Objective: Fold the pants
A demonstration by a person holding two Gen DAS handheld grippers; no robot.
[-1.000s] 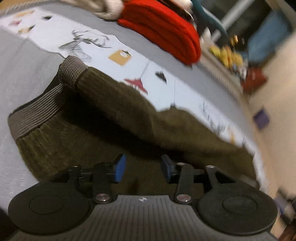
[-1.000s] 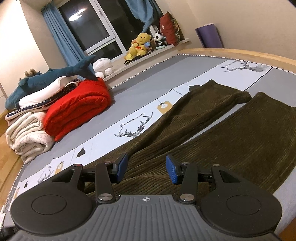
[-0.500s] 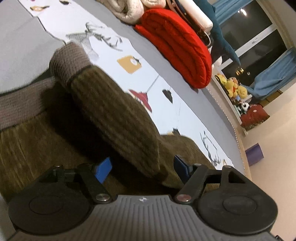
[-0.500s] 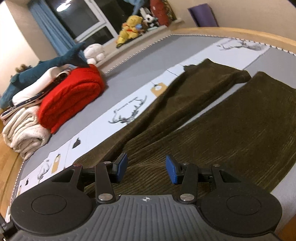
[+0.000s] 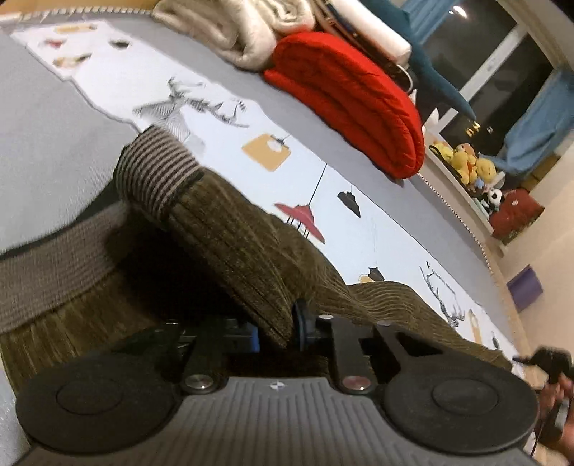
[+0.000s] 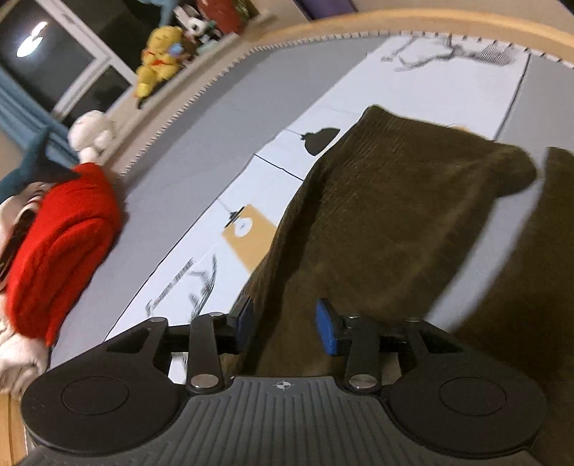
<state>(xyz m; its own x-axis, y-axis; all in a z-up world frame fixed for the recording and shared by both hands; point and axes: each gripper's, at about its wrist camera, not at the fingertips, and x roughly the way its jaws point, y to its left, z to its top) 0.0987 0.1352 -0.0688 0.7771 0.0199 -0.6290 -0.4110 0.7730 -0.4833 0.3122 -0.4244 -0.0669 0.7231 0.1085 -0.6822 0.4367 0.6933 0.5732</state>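
Left tool [image 5: 276, 331] closing, pads pinching a raised fold of the pants [image 5: 229, 236] near the waistband [image 5: 158, 175]. Right tool [image 6: 285, 324] half open and closing, one leg [image 6: 376, 215] between the jaws, not gripped. Pants lie spread on the bed [image 6: 201, 143]; no fold completed yet. Red blanket [image 6: 61, 251] well apart, bed edge [image 6: 430, 21] near the hems.

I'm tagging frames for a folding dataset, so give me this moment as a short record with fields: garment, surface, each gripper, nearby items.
garment: olive corduroy pants, ribbed waistband raised
surface: grey bed sheet with a printed white strip
left gripper: closing, pants fold pinched between its pads
right gripper: closing slightly, over a pant leg, pads not pressing
nearby items: red folded blanket, cream blanket
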